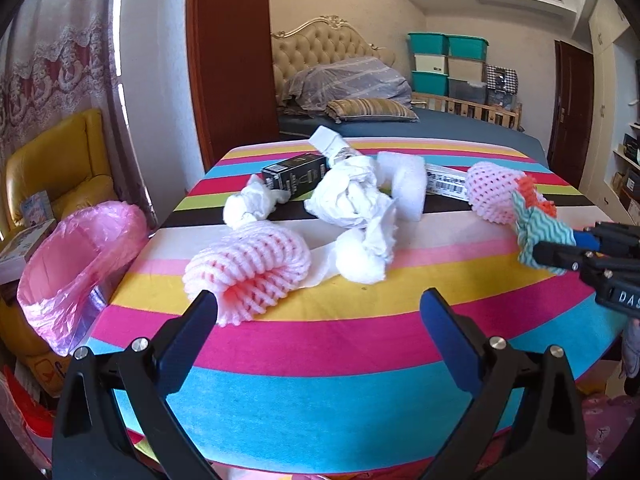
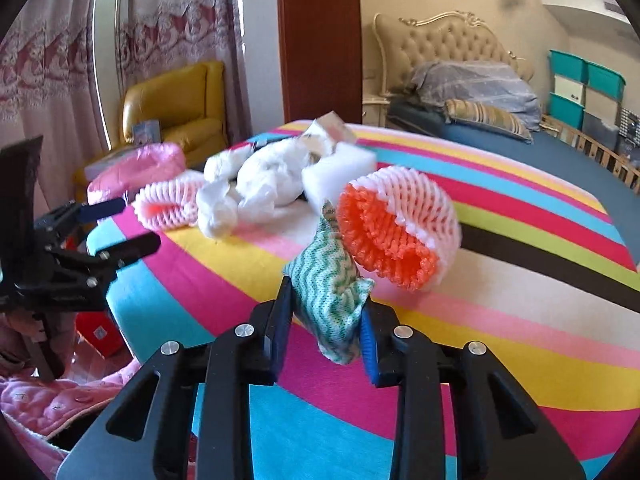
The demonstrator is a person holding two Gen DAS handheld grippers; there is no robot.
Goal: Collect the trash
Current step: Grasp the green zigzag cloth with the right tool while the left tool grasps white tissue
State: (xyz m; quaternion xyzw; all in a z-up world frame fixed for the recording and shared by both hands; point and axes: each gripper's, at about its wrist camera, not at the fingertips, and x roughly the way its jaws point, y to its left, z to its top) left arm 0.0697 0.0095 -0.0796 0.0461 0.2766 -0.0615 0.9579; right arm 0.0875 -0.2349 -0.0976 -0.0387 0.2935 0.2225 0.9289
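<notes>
Trash lies on a striped table (image 1: 320, 344): a pink foam fruit net (image 1: 248, 272), crumpled white tissues (image 1: 356, 200), a black box (image 1: 296, 174), a white foam block (image 1: 404, 184) and a second foam net (image 1: 496, 190) with an orange inside (image 2: 384, 240). My left gripper (image 1: 320, 312) is open and empty, just in front of the near net. My right gripper (image 2: 326, 312) is shut on a green wavy cloth (image 2: 328, 288), held above the table beside the second net. A bin with a pink bag (image 1: 76, 256) stands off the table's left edge.
A yellow armchair (image 1: 60, 160) stands behind the bin. A bed (image 1: 400, 120) lies beyond the table, with teal storage boxes (image 1: 444, 64) at the back. A white carton (image 1: 328, 140) and a barcoded box (image 1: 448, 186) lie among the trash.
</notes>
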